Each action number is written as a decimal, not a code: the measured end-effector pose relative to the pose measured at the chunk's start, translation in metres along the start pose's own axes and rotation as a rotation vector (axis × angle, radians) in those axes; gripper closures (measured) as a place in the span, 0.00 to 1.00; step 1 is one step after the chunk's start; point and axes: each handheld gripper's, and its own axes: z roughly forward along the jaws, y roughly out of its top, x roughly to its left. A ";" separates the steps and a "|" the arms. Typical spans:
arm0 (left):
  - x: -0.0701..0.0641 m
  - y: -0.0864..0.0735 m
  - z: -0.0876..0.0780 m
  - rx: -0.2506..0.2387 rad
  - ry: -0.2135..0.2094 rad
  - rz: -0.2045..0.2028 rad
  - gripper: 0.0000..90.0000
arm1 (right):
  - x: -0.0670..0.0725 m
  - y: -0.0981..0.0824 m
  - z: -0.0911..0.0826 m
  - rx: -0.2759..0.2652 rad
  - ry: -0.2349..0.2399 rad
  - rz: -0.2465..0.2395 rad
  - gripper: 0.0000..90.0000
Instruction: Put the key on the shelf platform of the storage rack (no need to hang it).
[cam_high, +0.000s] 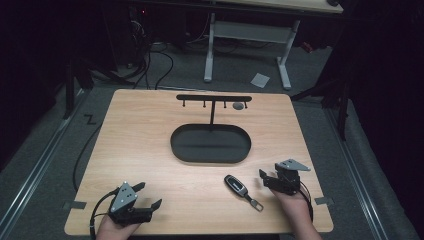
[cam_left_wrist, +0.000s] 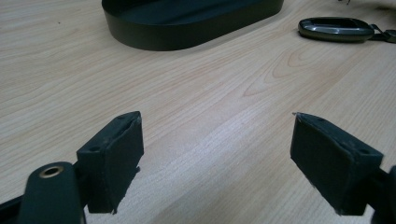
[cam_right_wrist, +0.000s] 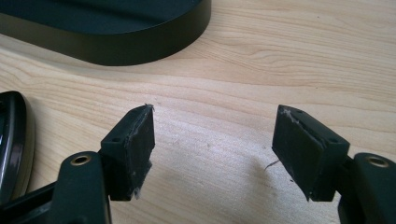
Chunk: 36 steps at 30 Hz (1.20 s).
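Note:
A black car key fob (cam_high: 236, 184) with a short strap and metal clip (cam_high: 255, 203) lies on the wooden table (cam_high: 150, 130) near its front right. Behind it stands a black oval tray (cam_high: 210, 144) with a T-shaped hook stand (cam_high: 213, 98) rising from its back. My left gripper (cam_high: 148, 196) rests at the front left, open and empty. My right gripper (cam_high: 266, 177) sits just right of the fob, open and empty. In the left gripper view the fob (cam_left_wrist: 336, 29) lies far ahead to the right, beyond the gripper (cam_left_wrist: 217, 140). The right gripper view shows the fob's edge (cam_right_wrist: 14, 140) left of the gripper (cam_right_wrist: 214, 135).
A small grey object (cam_high: 238, 106) hangs or lies by the right end of the hook bar. The tray's wall (cam_left_wrist: 187, 32) (cam_right_wrist: 116, 51) stands ahead of both grippers. Beyond the table are a white desk frame (cam_high: 210, 50) and cables (cam_high: 145, 65) on the floor.

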 end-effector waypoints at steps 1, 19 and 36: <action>0.000 0.000 0.001 0.004 -0.002 0.001 0.20 | 0.000 0.000 -0.001 -0.004 0.002 -0.007 0.32; -0.001 0.000 0.002 0.007 -0.011 0.005 0.20 | 0.007 -0.002 -0.001 -0.009 0.050 -0.066 0.32; 0.003 -0.002 -0.003 -0.006 -0.012 -0.013 0.20 | 0.020 0.013 0.003 0.227 0.058 -0.158 0.26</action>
